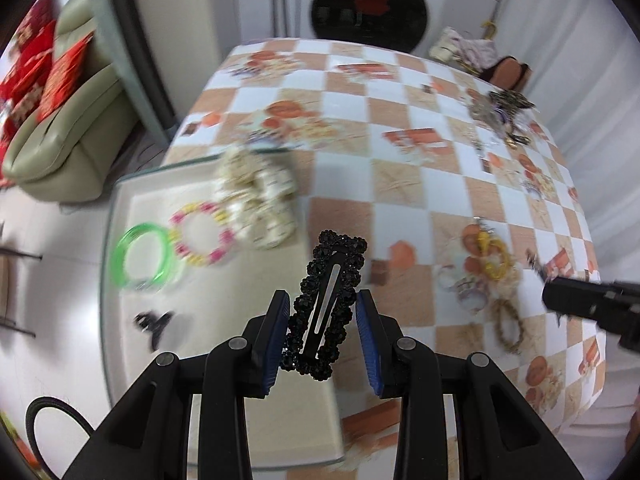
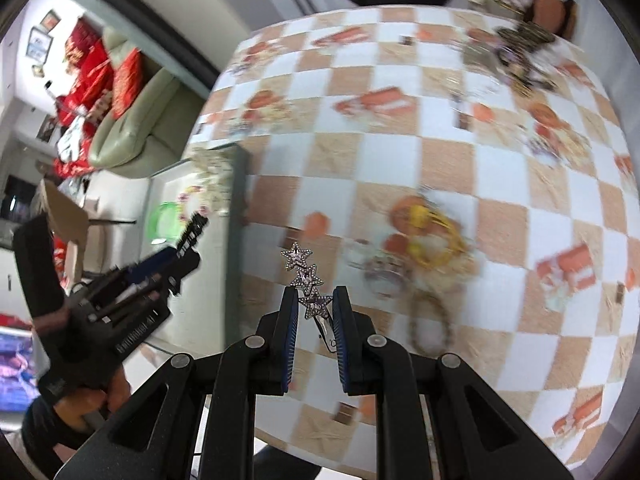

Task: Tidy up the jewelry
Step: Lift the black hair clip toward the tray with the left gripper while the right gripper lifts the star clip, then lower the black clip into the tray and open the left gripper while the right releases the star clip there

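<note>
Hair clips fill both of our grippers. Our left gripper point(image 1: 323, 312) is clamped on a black beaded snap clip point(image 1: 326, 306), which stands tilted between the blue pads point(image 1: 370, 344), its top leaning toward one o'clock. Below it lies a glass tray point(image 1: 132, 184) at the worktop's point(image 1: 400, 184) nine o'clock edge. On the tray we see a green bangle point(image 1: 144, 258) at nine o'clock of the clip, a pink-and-yellow beaded bracelet point(image 1: 200, 234) touching it on the three o'clock side, and a cream patterned scrunchie point(image 1: 256, 196) at eleven o'clock, just beside the bracelet. A small black claw clip point(image 1: 154, 324) lies apart from these, near the tray's six o'clock end.

Our right gripper point(image 2: 316, 308) is closed on a silver star hair clip point(image 2: 306, 276); its three rhinestone stars climb toward eleven o'clock past the fingertips, the lowest star pinched between the pads. In the right wrist view our left gripper point(image 2: 188, 240) shows at nine o'clock with the black clip sticking out, held over the tray by a hand point(image 2: 92, 396).

On the checkered tablecloth point(image 2: 500, 168), at three o'clock of the star clip, sits a blurred cluster of yellow hair ties point(image 2: 432, 240) with a brown braided ring point(image 2: 430, 328) below it. A darker heap of jewelry point(image 2: 516, 52) rests far off at one o'clock, too smeared for us to sort out.
</note>
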A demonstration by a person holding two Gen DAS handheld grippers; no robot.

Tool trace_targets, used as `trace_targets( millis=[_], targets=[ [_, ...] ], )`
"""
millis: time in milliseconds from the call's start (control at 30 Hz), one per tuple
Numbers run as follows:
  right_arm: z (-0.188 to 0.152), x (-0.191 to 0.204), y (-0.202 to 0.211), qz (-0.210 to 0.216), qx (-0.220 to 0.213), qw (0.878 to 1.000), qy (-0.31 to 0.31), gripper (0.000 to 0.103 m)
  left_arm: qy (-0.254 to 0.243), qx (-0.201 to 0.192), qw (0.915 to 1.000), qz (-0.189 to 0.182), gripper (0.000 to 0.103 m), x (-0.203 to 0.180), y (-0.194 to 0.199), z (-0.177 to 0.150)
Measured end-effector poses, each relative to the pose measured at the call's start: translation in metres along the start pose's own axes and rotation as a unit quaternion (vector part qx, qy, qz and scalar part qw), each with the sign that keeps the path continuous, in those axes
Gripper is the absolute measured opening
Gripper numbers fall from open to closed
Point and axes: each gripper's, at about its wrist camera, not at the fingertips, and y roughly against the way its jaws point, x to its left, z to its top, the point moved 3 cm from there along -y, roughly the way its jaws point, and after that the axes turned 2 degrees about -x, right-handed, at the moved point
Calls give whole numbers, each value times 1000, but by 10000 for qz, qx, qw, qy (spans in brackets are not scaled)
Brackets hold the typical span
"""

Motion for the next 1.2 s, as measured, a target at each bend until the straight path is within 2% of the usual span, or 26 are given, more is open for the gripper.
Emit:
trace_targets(
  millis=[300,567,867,1200],
  targets=[
    [33,91,-36,352,156,9956,857,19,708,56,9967,396,39,75,7,-30],
    [52,153,-86,419,398,9877,1454,19,1175,179,9908,653,39,120,1,-60],
    [81,178,-139,478,537,9891,1282,19,1435,249,9855,865,39,143,-18,-83],
    [75,185,-194,87,674,9865,1489,19,1432,336,9844,968,39,145,-35,-88]
  ],
)
